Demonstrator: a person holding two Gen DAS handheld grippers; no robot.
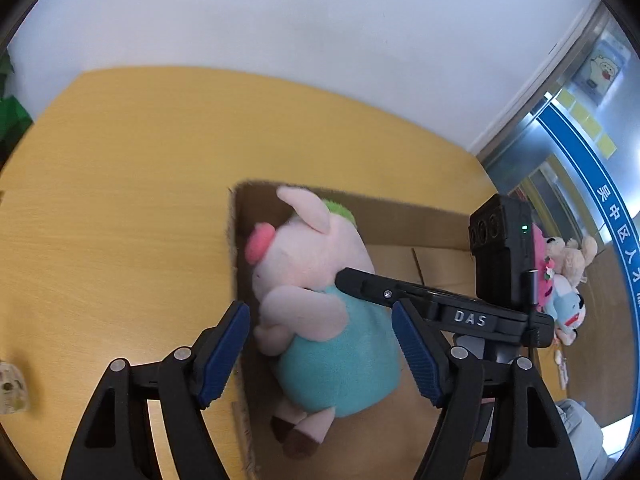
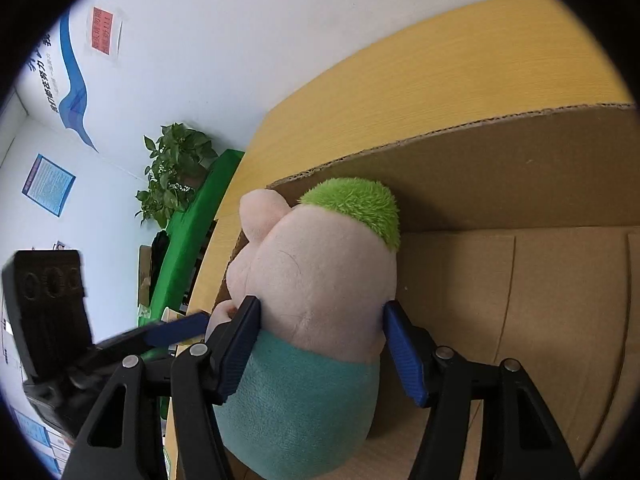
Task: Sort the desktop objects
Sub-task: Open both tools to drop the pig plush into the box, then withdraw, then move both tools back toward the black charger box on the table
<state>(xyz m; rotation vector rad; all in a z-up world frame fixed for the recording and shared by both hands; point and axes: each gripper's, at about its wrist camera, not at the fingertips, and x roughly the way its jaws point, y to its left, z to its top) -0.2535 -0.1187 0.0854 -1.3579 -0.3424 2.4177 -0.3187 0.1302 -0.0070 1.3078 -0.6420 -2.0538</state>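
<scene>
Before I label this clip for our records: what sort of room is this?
Probably an office. A wooden desk stands by a white wall with printed notices and a blue slogan banner, and a potted plant sits in the corner.

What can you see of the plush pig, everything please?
The plush pig is a soft, fuzzy toy: pale pink head and limbs, darker pink snout, floppy ear, green tuft on top, teal body, brown hooves. It lies inside the open cardboard box, head in the corner against the walls, resting on the box floor. The right gripper straddles it where head meets body, pads at or against the plush. The left gripper brackets its body, its left finger outside the box wall; contact there is unclear.
</scene>
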